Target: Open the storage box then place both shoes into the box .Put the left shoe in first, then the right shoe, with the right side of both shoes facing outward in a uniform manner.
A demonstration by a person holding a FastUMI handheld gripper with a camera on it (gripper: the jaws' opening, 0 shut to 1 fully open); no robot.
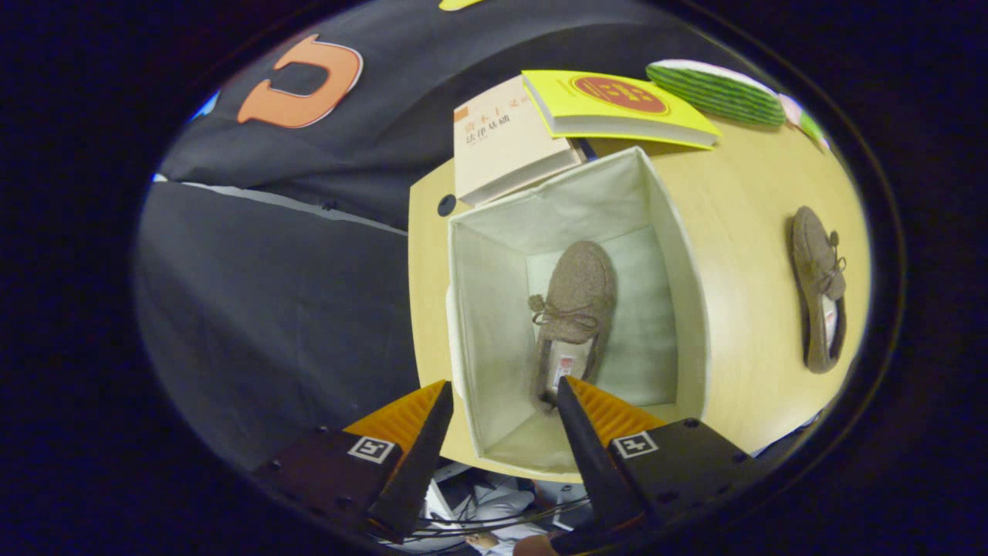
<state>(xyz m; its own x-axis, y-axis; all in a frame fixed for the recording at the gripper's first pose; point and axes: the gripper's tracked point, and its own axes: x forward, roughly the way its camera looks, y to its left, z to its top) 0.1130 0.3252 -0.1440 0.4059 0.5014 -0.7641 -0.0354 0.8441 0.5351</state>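
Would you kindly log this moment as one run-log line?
box: open | shoe in box: lying flat | second shoe: on table, beside box | claw: open, empty, above box

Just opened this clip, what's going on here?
A person is packing a pair of shoes into an open storage box with a handheld gripper. One brown shoe already lies on the box floor, just beyond the jaws. The jaws stand open above the box with nothing between them. The second shoe sits on the table beside the box, not yet picked up.
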